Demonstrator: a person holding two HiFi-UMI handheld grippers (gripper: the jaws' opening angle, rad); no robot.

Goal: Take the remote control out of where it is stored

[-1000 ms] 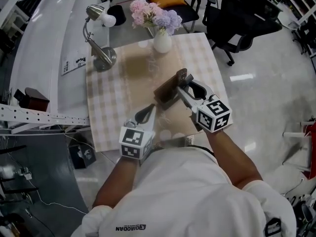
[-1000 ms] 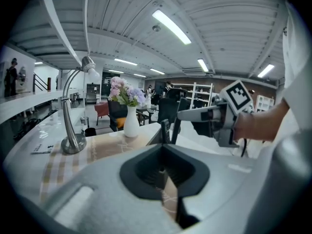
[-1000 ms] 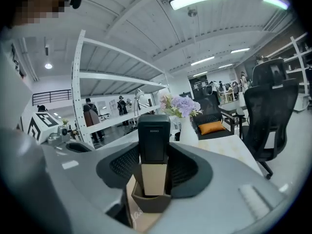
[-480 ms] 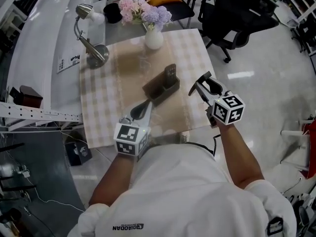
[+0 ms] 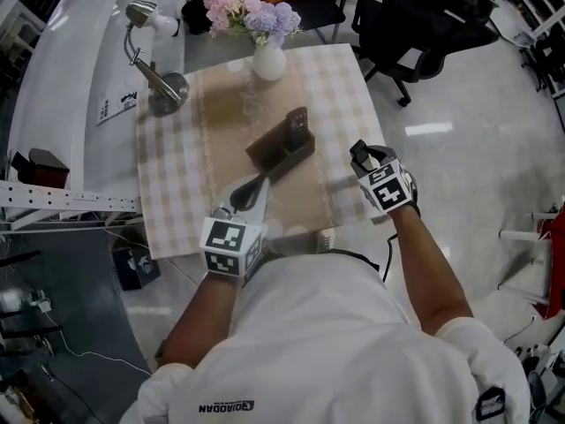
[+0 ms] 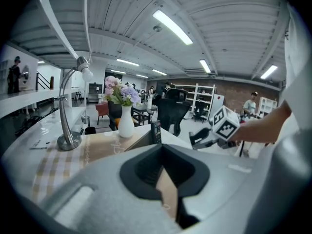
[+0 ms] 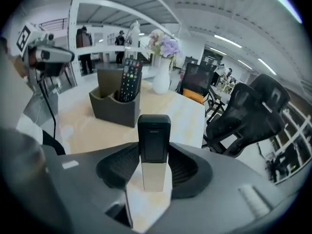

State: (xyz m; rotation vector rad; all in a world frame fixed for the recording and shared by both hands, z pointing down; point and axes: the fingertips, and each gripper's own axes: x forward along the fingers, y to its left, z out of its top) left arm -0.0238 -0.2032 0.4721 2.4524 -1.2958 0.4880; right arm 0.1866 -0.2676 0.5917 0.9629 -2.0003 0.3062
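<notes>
My right gripper (image 7: 154,162) is shut on a slim remote (image 7: 154,138), black at the top and silver below, which stands upright between its jaws. In the head view this gripper (image 5: 364,159) hovers over the table's right edge, apart from the dark grey holder (image 5: 274,153). A second black remote (image 7: 129,79) with many buttons still stands in the holder (image 7: 114,108). My left gripper (image 5: 252,188) rests near the table's front, just short of the holder, shut and with nothing in it.
A checked cloth (image 5: 181,179) covers the table. A white vase of flowers (image 5: 268,60) stands at the back, and a silver desk lamp (image 5: 163,87) at the back left. Black office chairs (image 5: 424,25) stand right of the table.
My right gripper has drawn away from the holder to the right and toward me, carrying the slim remote. The left gripper has stayed in place.
</notes>
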